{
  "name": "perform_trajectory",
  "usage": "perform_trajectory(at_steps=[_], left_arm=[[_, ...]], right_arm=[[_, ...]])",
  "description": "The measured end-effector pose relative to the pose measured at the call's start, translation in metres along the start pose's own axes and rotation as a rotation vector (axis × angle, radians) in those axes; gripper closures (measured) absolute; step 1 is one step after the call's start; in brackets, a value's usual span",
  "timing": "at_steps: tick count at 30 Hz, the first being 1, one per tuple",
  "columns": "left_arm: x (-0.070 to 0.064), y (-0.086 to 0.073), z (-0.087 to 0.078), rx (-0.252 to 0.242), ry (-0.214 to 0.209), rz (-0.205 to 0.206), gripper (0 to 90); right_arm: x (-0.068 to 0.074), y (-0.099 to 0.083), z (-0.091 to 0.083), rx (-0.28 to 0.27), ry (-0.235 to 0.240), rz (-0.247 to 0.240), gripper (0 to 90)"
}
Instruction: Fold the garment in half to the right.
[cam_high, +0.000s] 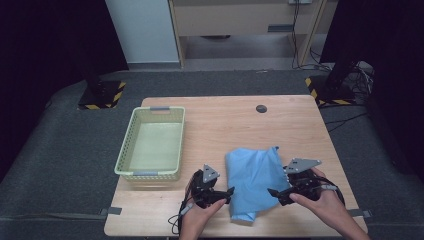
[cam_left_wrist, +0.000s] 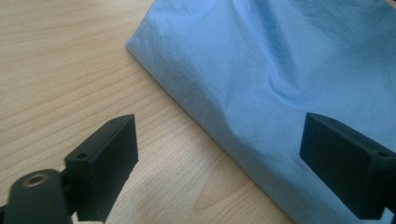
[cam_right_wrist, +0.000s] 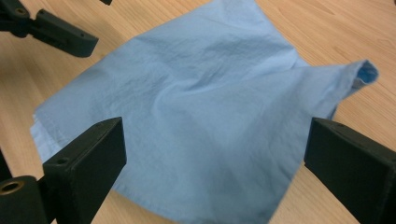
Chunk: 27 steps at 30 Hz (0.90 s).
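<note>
A light blue, loosely folded cotton cloth (cam_high: 253, 180) lies on the pale wooden tabletop (cam_high: 280, 125), near its front edge and a little right of the middle. Its long axis runs roughly from the person's side away toward the far edge, with one corner (cam_right_wrist: 366, 72) curling up at the far right. A pale green plastic lattice basket (cam_high: 151, 144) stands well apart to the left, empty as far as the high view shows.

The two claws flank the cloth. The left claw (cam_high: 221, 195) sits just beside the cloth's left edge, near its front corner; in the left gripper view its jaws stand wide apart with nothing between them but bare wood and the folded edge (cam_left_wrist: 196, 116), which runs diagonally across the gap, one jaw over the wood and the other over the fabric. The right claw (cam_high: 278, 194) is at the cloth's right edge, also wide open and holding nothing; in the right gripper view the cloth (cam_right_wrist: 201, 126) spreads straight ahead between its jaws.

The cloth thus lies between the claws: to the right of the left one and to the left of the right one, both about equally near. My judgement is that the next move is a pinch on each side edge, so each claw needs to come inward and low enough to catch the fabric layers rather than skate over them.
</note>
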<state>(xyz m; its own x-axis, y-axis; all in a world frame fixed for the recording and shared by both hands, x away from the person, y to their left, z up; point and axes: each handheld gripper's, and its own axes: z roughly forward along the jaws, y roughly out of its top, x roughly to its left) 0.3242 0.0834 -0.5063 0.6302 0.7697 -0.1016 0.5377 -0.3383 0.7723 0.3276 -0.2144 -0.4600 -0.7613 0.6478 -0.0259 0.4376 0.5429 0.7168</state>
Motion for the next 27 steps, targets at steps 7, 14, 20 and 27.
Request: perform_trajectory(at_steps=[7,14,20,27], left_arm=[[-0.002,-0.001,0.003,0.01,0.001,0.018,8.7],[0.004,-0.003,0.002,0.008,0.0,-0.002,9.0],[0.005,-0.003,0.004,0.008,-0.016,-0.009,9.1],[0.005,-0.004,0.006,0.016,-0.015,-0.008,9.0]], right_arm=[[0.004,0.016,0.014,0.032,-0.005,-0.018,5.8],[0.011,0.031,0.029,0.052,0.005,-0.043,5.4],[0.016,0.037,0.039,0.059,0.014,-0.048,5.1],[0.019,0.036,0.058,0.099,0.031,-0.064,5.1]])
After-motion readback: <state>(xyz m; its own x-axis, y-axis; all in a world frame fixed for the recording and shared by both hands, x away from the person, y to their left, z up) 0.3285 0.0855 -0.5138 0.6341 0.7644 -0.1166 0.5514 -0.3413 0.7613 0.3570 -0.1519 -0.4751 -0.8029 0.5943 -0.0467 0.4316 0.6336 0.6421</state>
